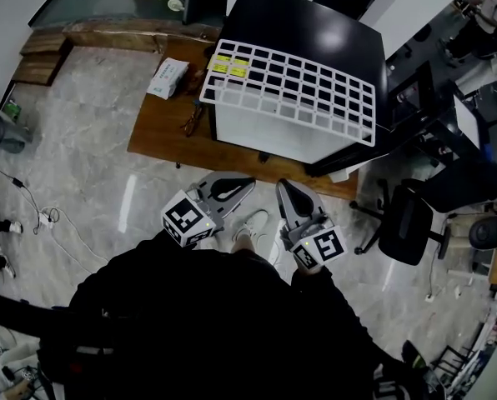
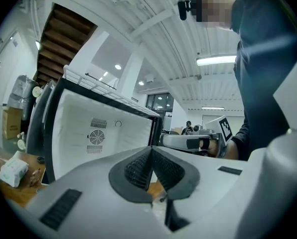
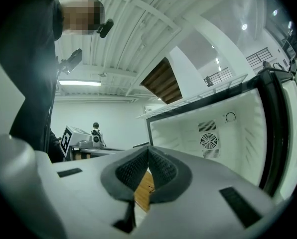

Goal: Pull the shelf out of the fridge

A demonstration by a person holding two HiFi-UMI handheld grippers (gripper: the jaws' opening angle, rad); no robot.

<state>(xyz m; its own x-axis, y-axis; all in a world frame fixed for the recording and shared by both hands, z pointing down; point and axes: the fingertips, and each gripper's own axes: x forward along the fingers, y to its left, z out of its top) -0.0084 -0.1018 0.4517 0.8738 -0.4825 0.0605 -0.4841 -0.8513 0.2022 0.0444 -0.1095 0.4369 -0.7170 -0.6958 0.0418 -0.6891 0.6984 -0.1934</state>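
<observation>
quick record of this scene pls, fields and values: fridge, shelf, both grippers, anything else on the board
fridge: black mini fridge on a wooden board, open, white inside facing the person
shelf: white wire shelf lying on top of the fridge, not inside it
fridge interior: no shelf seen; fan vent on the back wall
left gripper: shut, empty, short of the fridge
right gripper: shut, empty, short of the fridge
also on board: white packet

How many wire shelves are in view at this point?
1. The white wire shelf lies flat on top of the fridge, overhanging its open front. The gripper views show none in the upper interior; the lower interior is hidden.
</observation>
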